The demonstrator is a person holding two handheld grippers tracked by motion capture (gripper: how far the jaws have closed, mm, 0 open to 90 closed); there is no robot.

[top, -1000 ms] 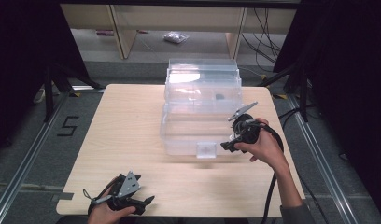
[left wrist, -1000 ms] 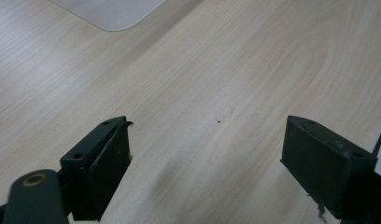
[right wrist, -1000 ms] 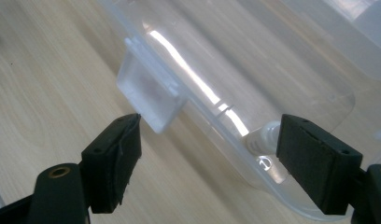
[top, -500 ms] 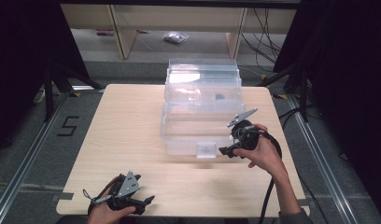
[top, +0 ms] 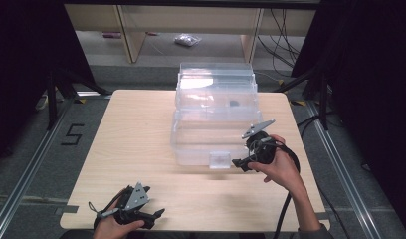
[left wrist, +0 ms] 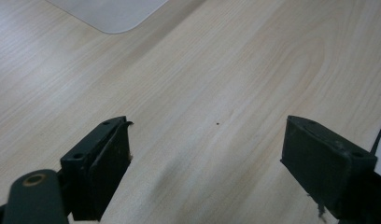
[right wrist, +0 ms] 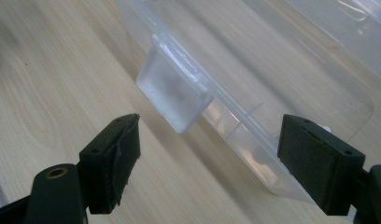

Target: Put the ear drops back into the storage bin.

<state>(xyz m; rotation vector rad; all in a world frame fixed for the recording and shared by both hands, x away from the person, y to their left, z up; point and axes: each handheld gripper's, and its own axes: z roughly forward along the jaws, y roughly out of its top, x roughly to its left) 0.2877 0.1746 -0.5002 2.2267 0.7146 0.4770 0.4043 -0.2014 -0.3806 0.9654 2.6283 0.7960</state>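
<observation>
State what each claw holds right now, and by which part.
Nothing is held. The right claw is open, aimed at the frosted latch tab of the clear plastic storage box, not touching it. The left claw is open over the bare wooden table.

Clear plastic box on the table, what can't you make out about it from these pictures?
- Small dark item inside the clear box: too small in the high view to identify.
- Latch: frosted plastic blurs the reddish patch behind it in the right gripper view.
- Right gripper, jaws open: the frame edges cut off the box's far end.
</observation>
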